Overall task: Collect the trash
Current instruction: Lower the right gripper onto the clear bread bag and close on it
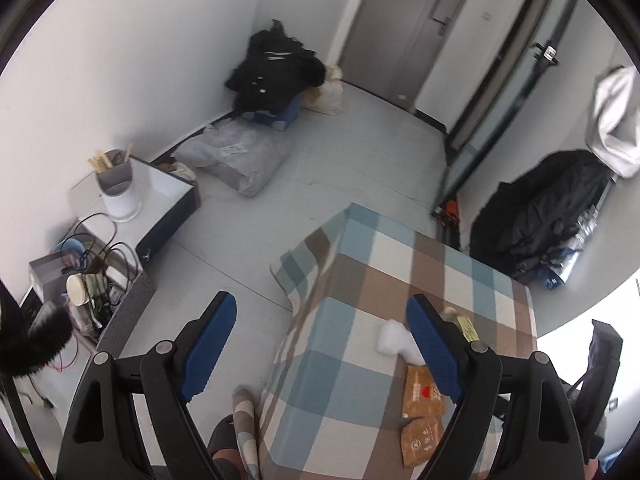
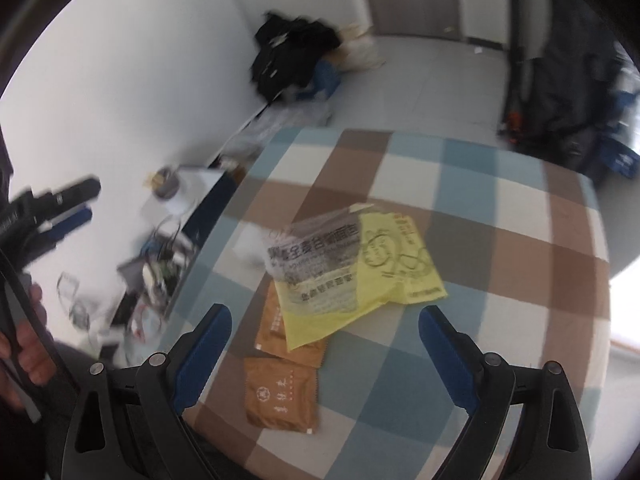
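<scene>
Hovering over the checked table (image 2: 500, 208), both my grippers spread wide, nothing between the pads. Right gripper (image 2: 324, 344) points down at the trash: a yellow wrapper (image 2: 400, 272) with a clear printed bag (image 2: 312, 248) lying on it, and two brown sachets (image 2: 280, 396), one partly under the yellow. White scrap (image 2: 248, 244) sits just left of the pile. Nothing blocks the way from above.

Left gripper (image 1: 320, 340) hangs at the table's left edge, half over bare floor (image 1: 352, 152). Its right finger (image 1: 436, 348) covers part of the pile; I see only the white scrap (image 1: 394, 342), a sliver of yellow (image 1: 468, 328) and both sachets (image 1: 422, 420).

Containers: grey-white cup (image 1: 118, 192) on a low stand (image 1: 168, 200), holding sticks. Blue box (image 1: 280, 114) by the wall under black clothing (image 1: 272, 72). Grey sack (image 1: 240, 160) on floor, contents unclear.

Only the left view shows the door (image 1: 404, 24) and cable clutter (image 1: 88, 276). Only the right view shows my left gripper (image 2: 60, 208) and the hand (image 2: 28, 344) holding it, blurred.
</scene>
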Available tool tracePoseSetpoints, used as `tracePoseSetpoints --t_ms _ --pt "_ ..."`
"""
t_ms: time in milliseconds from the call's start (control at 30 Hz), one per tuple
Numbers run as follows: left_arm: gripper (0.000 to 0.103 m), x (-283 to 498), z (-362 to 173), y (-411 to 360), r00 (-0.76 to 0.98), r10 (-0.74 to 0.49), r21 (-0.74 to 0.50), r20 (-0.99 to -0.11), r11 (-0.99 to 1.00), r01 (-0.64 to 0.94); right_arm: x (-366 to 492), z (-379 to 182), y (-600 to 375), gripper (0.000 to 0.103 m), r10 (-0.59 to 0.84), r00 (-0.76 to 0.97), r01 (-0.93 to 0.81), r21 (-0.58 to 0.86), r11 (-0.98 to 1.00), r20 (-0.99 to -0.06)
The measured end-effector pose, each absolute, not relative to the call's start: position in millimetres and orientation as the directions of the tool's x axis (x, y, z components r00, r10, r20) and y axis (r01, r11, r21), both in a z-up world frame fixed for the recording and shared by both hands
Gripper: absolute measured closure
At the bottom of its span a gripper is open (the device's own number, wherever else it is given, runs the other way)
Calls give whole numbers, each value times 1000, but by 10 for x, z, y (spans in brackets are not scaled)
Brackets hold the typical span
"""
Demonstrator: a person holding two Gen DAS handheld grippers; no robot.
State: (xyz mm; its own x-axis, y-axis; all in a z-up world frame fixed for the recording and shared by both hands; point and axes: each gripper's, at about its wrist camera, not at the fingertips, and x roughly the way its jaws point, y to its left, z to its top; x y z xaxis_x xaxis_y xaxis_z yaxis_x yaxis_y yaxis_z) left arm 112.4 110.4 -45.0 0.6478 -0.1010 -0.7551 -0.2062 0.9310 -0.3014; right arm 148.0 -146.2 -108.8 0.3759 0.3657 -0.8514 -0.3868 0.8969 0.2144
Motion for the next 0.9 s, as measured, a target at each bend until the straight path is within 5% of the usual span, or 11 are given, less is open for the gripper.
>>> tracePoseSetpoints --t_ms 433,667,900 --pt "18 1253 -554 1109 615 -82 -300 -784 918 -260 1873 -1579 -1213 8 200 315 -450 40 892 -928" --pt "18 1291 -600 1025 597 -59 -254 -800 935 -247 1916 -1513 -1313 21 241 328 -436 80 896 -914" --pt "18 1278 -589 964 600 -41 -226 -799 945 -236 1730 -1362 -1214 26 161 429 -488 -78 870 -889"
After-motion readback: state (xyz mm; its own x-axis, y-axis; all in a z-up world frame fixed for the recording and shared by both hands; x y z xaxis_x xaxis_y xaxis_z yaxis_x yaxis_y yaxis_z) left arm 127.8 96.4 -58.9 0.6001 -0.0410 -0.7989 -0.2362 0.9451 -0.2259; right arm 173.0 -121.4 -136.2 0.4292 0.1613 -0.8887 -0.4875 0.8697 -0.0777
